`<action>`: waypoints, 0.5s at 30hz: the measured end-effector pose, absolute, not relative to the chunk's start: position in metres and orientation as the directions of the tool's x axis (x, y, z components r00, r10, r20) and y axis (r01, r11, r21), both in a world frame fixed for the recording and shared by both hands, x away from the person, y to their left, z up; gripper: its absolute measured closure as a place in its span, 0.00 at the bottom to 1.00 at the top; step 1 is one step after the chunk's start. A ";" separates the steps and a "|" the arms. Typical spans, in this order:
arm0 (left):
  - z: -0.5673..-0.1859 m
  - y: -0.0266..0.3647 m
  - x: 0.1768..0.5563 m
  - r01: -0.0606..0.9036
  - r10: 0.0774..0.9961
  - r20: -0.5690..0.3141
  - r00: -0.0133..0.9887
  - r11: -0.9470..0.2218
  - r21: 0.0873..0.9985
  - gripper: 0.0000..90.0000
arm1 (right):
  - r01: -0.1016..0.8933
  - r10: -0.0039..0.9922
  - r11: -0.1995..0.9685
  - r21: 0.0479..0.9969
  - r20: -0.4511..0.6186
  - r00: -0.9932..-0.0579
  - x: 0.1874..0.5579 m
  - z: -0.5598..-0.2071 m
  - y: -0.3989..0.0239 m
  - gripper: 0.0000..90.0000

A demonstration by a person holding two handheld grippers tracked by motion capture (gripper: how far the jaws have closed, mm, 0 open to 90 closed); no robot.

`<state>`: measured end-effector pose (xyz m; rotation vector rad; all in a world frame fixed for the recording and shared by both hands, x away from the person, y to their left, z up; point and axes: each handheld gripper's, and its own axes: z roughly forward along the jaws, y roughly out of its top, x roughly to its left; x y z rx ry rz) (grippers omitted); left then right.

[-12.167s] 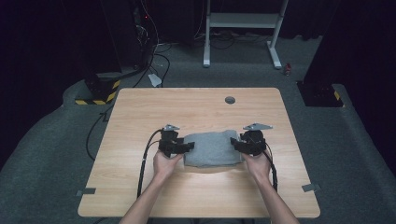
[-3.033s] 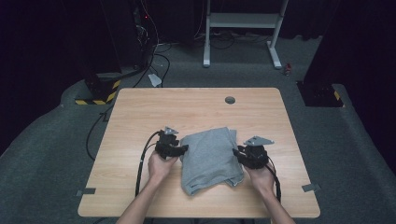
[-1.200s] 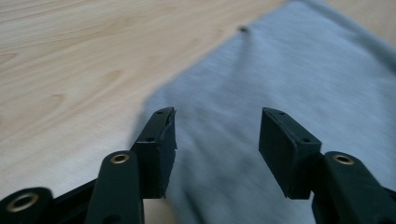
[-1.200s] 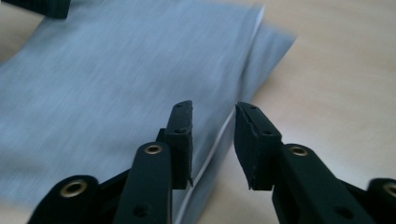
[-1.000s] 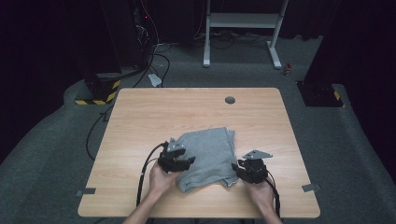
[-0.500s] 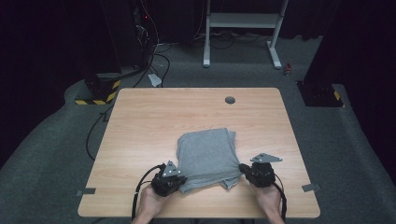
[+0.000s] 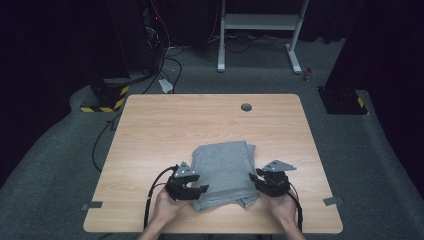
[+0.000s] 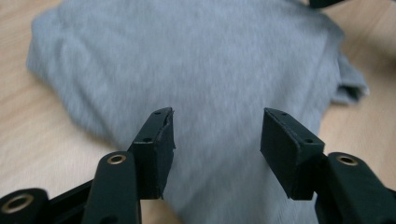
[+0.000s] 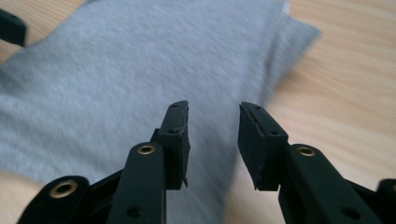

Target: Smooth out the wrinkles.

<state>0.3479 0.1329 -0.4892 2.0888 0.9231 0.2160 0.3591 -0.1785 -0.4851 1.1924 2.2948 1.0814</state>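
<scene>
A folded grey cloth (image 7: pixel 222 170) lies flat on the near half of the wooden table (image 7: pixel 165 130). At the cloth's near left corner my left gripper (image 7: pixel 199 190) stands open. In the left gripper view its jaws have just been opening above the cloth (image 8: pixel 196 56), and the left gripper (image 8: pixel 217 123) pinches nothing. My right gripper (image 7: pixel 256 177) is at the cloth's near right edge, also open. Its jaws have just been opening too, and the right gripper (image 9: pixel 212 114) hovers over the cloth's (image 9: pixel 116 70) edge without gripping it.
A round cable hole (image 7: pixel 246 107) sits near the table's far edge. Behind the table stand a white frame (image 7: pixel 260 22), floor cables (image 7: pixel 167 65) and a yellow-and-black striped block (image 7: pixel 102 106). Bare wood surrounds the cloth on all sides.
Over the last second both hands slid down the cloth's sides to its near corners. The cloth has settled into a flat stack; earlier it was spread wider between the grippers.
</scene>
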 end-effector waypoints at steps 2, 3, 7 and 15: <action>-0.490 0.125 0.356 0.545 0.678 -0.171 0.715 -0.387 0.744 0.47 | 0.533 0.794 0.362 0.765 0.046 -0.606 0.366 -0.488 -0.168 0.67; -0.491 0.122 0.358 0.543 0.679 -0.161 0.716 -0.397 0.740 0.47 | 0.528 0.792 0.365 0.767 0.042 -0.609 0.369 -0.491 -0.163 0.66; -0.502 0.110 0.358 0.524 0.694 -0.044 0.719 -0.499 0.690 0.45 | 0.538 0.796 0.401 0.741 0.009 -0.606 0.378 -0.503 -0.151 0.60; -0.514 0.123 0.345 0.526 0.726 0.019 0.687 -0.515 0.677 0.42 | 0.519 0.786 0.481 0.707 -0.085 -0.612 0.362 -0.515 -0.158 0.55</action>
